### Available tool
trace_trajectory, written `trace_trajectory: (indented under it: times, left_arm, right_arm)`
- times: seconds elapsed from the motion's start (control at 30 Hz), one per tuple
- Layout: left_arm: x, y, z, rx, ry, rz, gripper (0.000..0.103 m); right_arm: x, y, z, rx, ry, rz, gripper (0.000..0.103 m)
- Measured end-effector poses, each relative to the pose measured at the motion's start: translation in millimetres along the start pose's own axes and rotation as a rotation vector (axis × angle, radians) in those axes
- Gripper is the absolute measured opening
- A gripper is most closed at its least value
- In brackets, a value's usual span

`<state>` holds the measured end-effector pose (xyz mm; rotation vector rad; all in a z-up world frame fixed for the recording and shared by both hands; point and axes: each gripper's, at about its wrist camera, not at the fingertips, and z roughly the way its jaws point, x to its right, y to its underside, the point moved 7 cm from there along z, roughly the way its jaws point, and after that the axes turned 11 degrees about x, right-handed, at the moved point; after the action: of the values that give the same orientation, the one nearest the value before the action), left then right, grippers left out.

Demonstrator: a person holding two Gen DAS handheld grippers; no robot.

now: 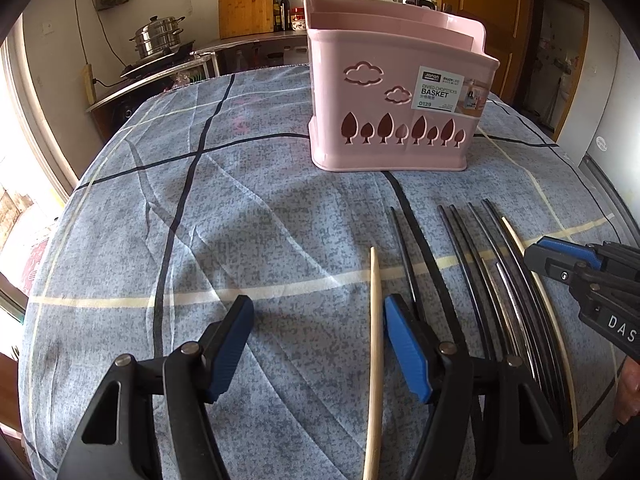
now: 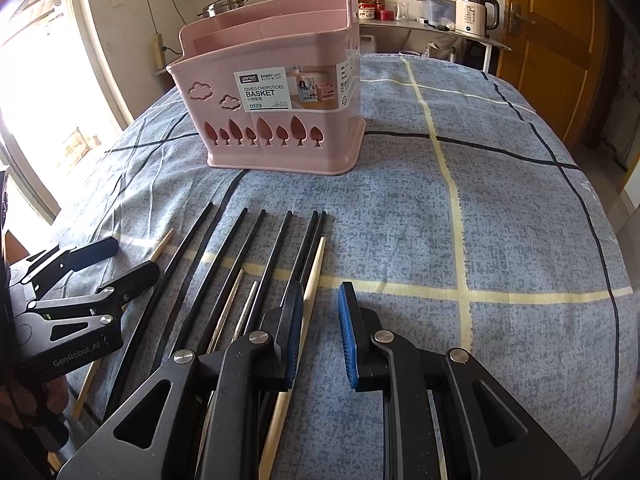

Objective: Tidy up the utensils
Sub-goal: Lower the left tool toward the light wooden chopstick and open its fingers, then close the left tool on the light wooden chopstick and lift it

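Observation:
A pink divided chopsticks basket [image 1: 394, 104] [image 2: 276, 108] stands upright on the blue checked tablecloth, far from both grippers. Several black chopsticks [image 1: 476, 264] [image 2: 236, 264] and some thin metal ones lie in a row in front of it. My left gripper [image 1: 318, 316] is open just above the cloth, with a wooden chopstick [image 1: 374, 344] lying between its fingers, near the right one. My right gripper [image 2: 322, 304] is open and empty, its left finger over a second wooden chopstick [image 2: 312, 276] at the row's right end. Each gripper shows in the other's view [image 1: 560, 264] [image 2: 100, 264].
The table [image 2: 500, 220] is covered by the blue cloth. Behind it a counter carries a steel steamer pot [image 1: 158, 36], bottles, a cutting board [image 1: 246, 2] and a kettle [image 2: 476, 12]. A window is at the left and a wooden door [image 2: 560, 40] at the right.

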<state>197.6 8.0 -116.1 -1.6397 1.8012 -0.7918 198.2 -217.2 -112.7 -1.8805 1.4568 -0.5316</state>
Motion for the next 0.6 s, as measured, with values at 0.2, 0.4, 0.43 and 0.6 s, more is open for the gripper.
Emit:
trace_trajectory:
  times: [0.2, 0.4, 0.43, 0.6]
  left_arm:
    - [-3, 2, -2, 0.002, 0.003, -0.005, 0.070]
    - [2, 1, -3, 0.000, 0.016, 0.011, 0.059]
    - [3, 1, -3, -0.005, 0.020, 0.016, 0.056]
    - [15, -6, 2, -0.039, 0.049, 0.077, 0.043]
  right_arm:
    - [6, 5, -2, -0.019, 0.012, -0.007, 0.019]
    - [6, 5, -2, -0.026, 0.022, -0.033, 0.019]
    - [5, 4, 0, -0.028, 0.024, -0.037, 0.019]
    - [4, -1, 6, -0.037, 0.030, -0.045, 0.016]
